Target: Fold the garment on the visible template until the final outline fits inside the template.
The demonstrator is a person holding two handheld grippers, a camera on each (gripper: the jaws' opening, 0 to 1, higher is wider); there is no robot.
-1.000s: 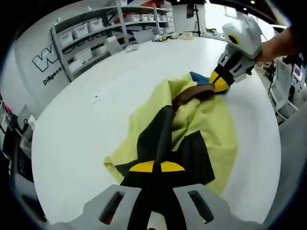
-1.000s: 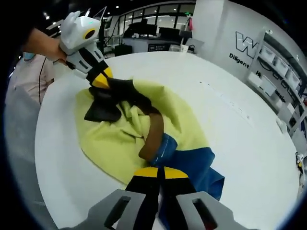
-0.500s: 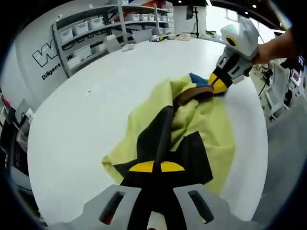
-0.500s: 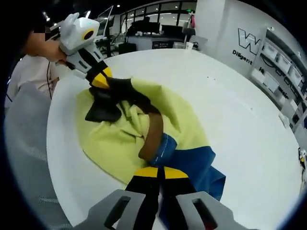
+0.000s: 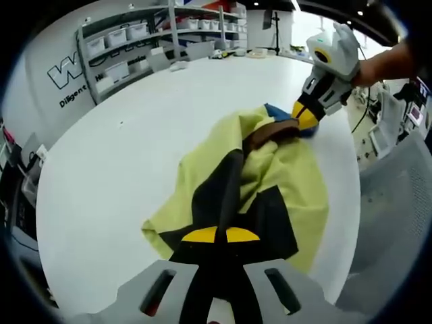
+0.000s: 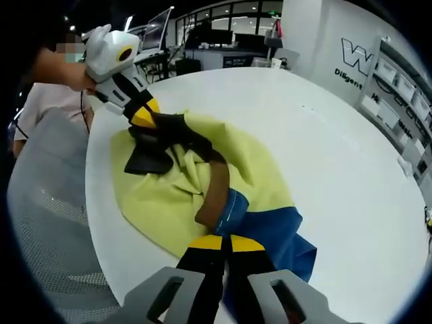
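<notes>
Both tongs are clamped on the garment (image 5: 283, 175): left gripper (image 5: 221, 235) pinches its black part, right gripper (image 6: 219, 243) its blue end, near the table's (image 5: 135, 135) edge.

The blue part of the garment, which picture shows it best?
The right gripper view: the blue part spreads wide beside the right gripper, which pinches the garment there. In the left gripper view it is a small far patch, mostly hidden behind yellow cloth.
</notes>
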